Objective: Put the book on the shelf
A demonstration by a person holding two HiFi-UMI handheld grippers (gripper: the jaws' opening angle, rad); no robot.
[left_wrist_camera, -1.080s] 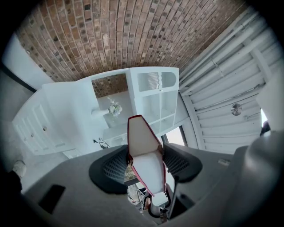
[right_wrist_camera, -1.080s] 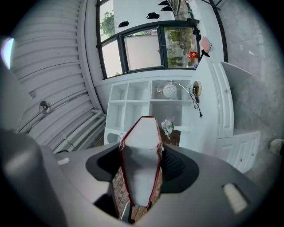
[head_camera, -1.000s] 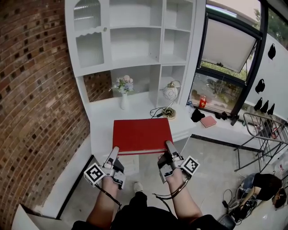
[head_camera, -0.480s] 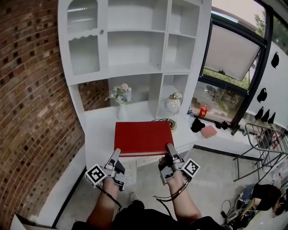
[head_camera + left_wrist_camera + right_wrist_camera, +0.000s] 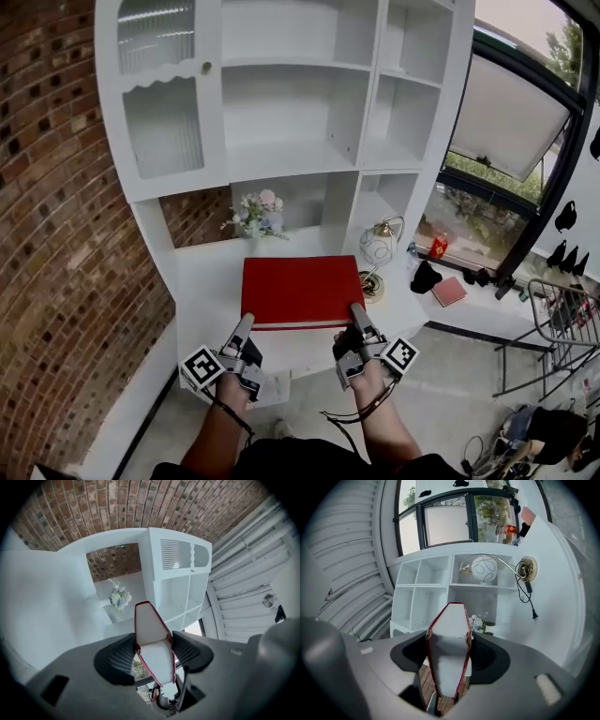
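Below the shelf, over the table, a flat red book is held at its near edge by left gripper and right gripper. Left gripper view: jaws clamp its white, red-rimmed page edge; open shelf bays beyond. Right gripper view: same clamp.

left gripper: jaws clamped | right gripper: jaws clamped (forearms parallel)

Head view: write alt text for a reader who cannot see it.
A red book is held flat by its near edge, the left gripper and right gripper each clamped on it, before a white shelf unit with open compartments. A vase of flowers and a globe lamp stand on the white desk below; a brick wall is at left.
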